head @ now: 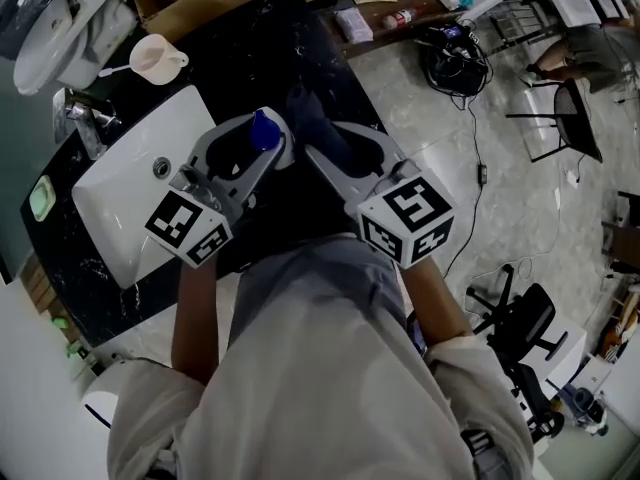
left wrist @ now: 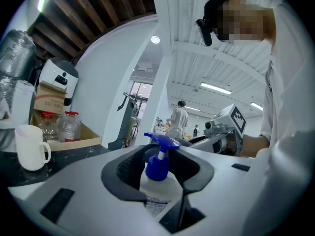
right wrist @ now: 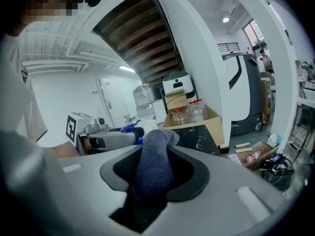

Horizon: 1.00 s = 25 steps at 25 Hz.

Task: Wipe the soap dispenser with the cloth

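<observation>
Head view alone shows sink near soap dispenser

The place looked like a large lab or workshop hall with a mock washroom corner. A white sink sat in a black stone counter. Around it were tangled cables on a tiled floor, an office chair, a cardboard box, and strip lights under a high ribbed ceiling.

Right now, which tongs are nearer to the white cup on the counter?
Left. The left tongs, shut on the soap dispenser, sit between the cup and the right tongs, which hold the cloth farther to the right.
</observation>
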### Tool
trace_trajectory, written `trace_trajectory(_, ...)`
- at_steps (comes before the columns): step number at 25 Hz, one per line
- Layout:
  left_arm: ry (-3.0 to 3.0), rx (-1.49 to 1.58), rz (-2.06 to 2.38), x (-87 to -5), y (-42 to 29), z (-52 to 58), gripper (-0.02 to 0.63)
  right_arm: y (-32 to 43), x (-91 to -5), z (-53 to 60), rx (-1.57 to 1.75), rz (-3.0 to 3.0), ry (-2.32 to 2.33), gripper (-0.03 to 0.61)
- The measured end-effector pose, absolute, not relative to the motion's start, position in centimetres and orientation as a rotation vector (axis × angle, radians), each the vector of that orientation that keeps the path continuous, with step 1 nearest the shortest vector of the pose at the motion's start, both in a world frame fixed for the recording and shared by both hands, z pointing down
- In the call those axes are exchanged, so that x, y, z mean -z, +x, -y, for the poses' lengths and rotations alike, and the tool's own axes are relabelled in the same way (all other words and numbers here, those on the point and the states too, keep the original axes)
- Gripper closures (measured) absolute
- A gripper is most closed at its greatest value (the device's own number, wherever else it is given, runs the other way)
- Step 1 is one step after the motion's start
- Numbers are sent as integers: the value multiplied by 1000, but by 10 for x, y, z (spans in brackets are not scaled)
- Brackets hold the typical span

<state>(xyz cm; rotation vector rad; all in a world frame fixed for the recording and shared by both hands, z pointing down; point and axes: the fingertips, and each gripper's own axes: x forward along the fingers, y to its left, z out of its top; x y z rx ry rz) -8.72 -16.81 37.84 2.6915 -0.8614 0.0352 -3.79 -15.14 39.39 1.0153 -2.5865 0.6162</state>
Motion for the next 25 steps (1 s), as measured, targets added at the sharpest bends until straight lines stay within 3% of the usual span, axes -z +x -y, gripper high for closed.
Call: trace_trajectory(25,2675,33,912,-357,-94,136,479,-6,-341,134,-547,2767,1042,449)
